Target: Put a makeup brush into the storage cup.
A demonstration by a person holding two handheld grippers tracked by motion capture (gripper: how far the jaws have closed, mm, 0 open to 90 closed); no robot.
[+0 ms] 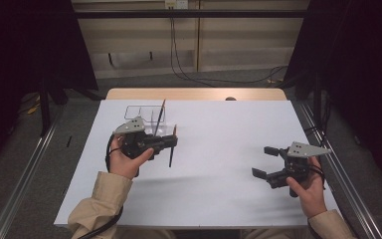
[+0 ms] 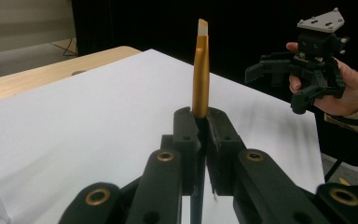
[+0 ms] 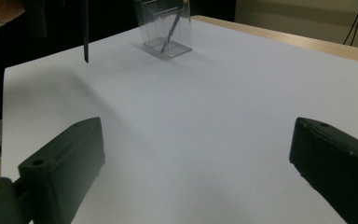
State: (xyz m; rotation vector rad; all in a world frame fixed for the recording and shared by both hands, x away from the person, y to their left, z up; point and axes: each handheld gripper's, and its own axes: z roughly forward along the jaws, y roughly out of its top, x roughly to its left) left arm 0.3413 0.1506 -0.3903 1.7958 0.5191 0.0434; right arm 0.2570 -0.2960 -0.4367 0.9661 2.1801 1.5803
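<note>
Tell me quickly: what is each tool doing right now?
Left tool: shut on a brush.
Right tool: open, holding nothing.

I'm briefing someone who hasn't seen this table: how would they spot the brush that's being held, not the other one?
Start at the white table and go to its far left, where a clear holder stands with one brush leaning in it. Just in front, the left gripper is shut on a second brush. That one is off the table, upright between the fingers, gold ferrule and pale tip upward.

Left tool (image 1: 171, 142) clamped, right tool (image 1: 264, 161) agape
</note>
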